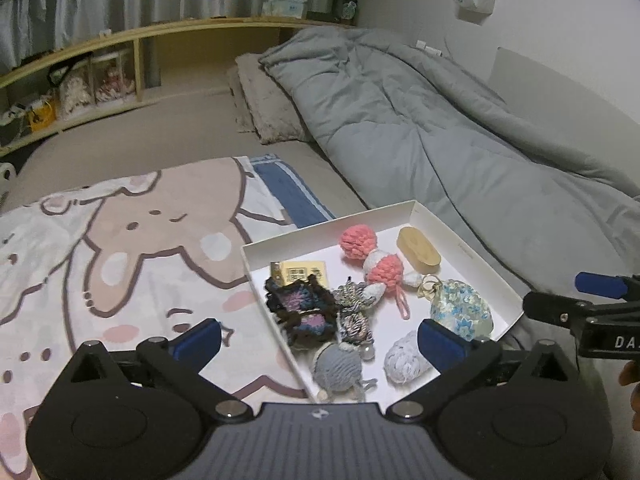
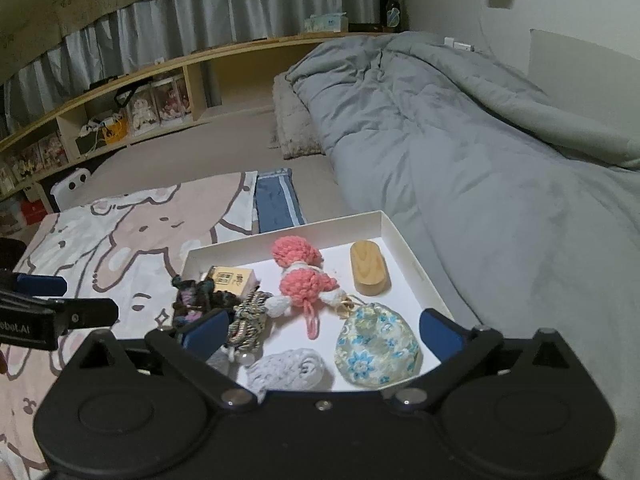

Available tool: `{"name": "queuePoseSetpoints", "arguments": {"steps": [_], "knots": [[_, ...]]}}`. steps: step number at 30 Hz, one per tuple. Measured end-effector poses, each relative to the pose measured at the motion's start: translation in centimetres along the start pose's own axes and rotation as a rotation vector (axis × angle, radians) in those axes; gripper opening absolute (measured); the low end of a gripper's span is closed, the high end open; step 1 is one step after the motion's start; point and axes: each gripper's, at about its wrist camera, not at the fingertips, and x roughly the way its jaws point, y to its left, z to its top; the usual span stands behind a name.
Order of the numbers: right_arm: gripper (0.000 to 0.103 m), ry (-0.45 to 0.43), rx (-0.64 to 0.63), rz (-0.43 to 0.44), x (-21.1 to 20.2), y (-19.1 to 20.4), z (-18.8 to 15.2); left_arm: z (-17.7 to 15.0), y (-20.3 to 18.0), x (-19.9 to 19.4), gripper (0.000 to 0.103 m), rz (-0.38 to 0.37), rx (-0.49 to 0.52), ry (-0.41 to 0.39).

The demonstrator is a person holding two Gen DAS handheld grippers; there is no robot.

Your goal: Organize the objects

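Both grippers, left (image 1: 318, 338) and right (image 2: 322, 334), fingers spread wide, empty, over box (image 1: 516, 300) of trinkets near bed's right edge. Risk: fingers clipping box rim, tipping it on soft bedding, spilling pouch (image 2: 376, 346).

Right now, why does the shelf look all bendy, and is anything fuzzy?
Left wrist view: the fisheye lens bows the wooden shelf; dim room light, dark corners. Right wrist view: the shelf curves too; the white box looks sharp, far shelf items soft.

White shallow box (image 2: 404, 240) on the bed — pink crochet doll (image 2: 304, 276), wooden block (image 2: 369, 270), floral pouch (image 2: 376, 346) inside
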Motion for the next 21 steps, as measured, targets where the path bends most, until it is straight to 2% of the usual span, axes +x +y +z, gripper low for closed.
{"name": "queuePoseSetpoints", "arguments": {"steps": [10, 15, 21], "knots": [[0.103, -0.021, -0.015, -0.024, -3.1, 2.1, -2.2, -2.5, 1.2, -3.6, 0.103, 0.014, 0.018, -0.051], [0.103, -0.026, -0.017, -0.042, -4.3, 3.0, -3.4, -3.6, 1.7, -4.8, 0.103, 0.034, 0.032, -0.061], [0.103, -0.024, -0.019, -0.064, -5.1, 3.7, -4.8, -5.1, 2.0, -5.4, 0.103, 0.024, 0.034, -0.056]]}}
